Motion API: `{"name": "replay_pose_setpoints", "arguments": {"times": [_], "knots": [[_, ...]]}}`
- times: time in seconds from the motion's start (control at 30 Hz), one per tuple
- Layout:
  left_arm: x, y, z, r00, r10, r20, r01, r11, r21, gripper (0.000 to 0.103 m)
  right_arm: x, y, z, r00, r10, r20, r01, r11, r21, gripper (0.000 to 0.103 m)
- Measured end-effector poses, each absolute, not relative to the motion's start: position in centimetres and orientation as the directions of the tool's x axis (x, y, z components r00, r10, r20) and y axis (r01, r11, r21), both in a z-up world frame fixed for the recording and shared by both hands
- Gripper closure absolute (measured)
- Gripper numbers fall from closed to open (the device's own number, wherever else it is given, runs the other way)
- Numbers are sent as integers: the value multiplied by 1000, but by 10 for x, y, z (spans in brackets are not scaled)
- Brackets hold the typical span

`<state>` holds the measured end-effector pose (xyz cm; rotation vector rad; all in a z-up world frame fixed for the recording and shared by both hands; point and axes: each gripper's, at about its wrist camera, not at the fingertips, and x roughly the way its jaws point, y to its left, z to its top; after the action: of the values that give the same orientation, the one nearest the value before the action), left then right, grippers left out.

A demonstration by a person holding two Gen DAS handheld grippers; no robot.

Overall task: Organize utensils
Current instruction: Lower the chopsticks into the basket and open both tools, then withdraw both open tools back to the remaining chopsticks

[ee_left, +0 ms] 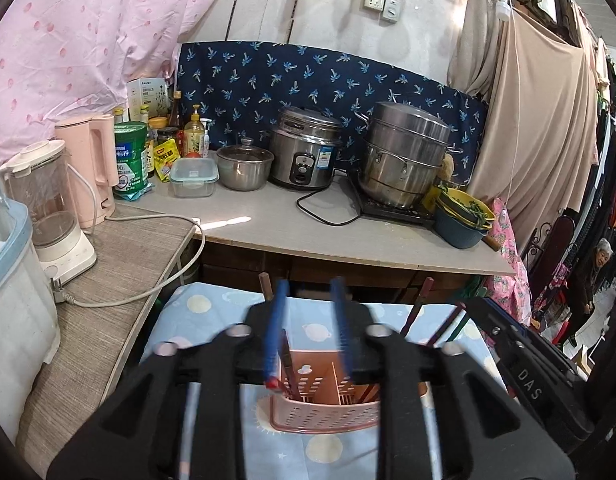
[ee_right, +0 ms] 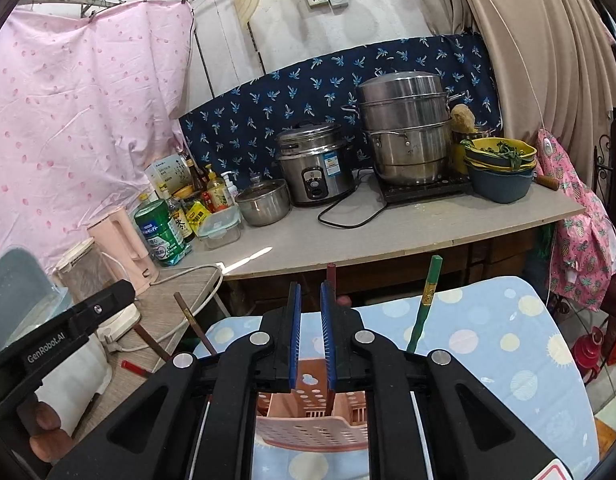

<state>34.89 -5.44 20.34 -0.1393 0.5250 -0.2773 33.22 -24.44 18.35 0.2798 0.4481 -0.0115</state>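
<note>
A pink perforated utensil holder (ee_left: 328, 412) stands on a blue patterned cloth (ee_left: 211, 304), right under both grippers; it also shows in the right wrist view (ee_right: 308, 432). Several dark brown chopsticks (ee_left: 418, 304) stand in it. My left gripper (ee_left: 308, 300) is open and blurred, with one brown chopstick (ee_left: 265, 286) just left of its left finger, seemingly loose. My right gripper (ee_right: 310, 300) is open by a narrow gap; a brown chopstick (ee_right: 331, 280) stands beside its right finger, dropping into the holder. A green chopstick (ee_right: 426, 300) leans to the right.
A counter (ee_left: 308, 224) behind holds a rice cooker (ee_left: 303, 148), steamer pot (ee_left: 404, 152), small pot (ee_left: 243, 166), bottles and a pink kettle (ee_left: 87, 168). A blender (ee_left: 51, 208) and cord sit on the left table. A person (ee_left: 588, 280) stands far right.
</note>
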Motion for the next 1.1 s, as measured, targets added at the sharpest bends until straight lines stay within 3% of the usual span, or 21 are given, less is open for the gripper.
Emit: {"name": "replay_pose_setpoints", "arguments": {"times": [0.03,0.07,0.47,1.1], "knots": [[347,-52,204,836,-286,-469,212,955,-205,55,330,-245,184,904,50,-425,73,961,268,90],[345,-49,204,841,-279,-463,204,957,-206,55,328,-246,185,906,52,-420,72,959,275,89],[322,-33,197,833,-248,-495,179,967,-183,55,291,-239,183,905,56,-421,54,968,245,84],[239,-27,148,802,-102,-589,137,990,14,55,194,-195,147,885,84,-457,-17,989,147,68]]}}
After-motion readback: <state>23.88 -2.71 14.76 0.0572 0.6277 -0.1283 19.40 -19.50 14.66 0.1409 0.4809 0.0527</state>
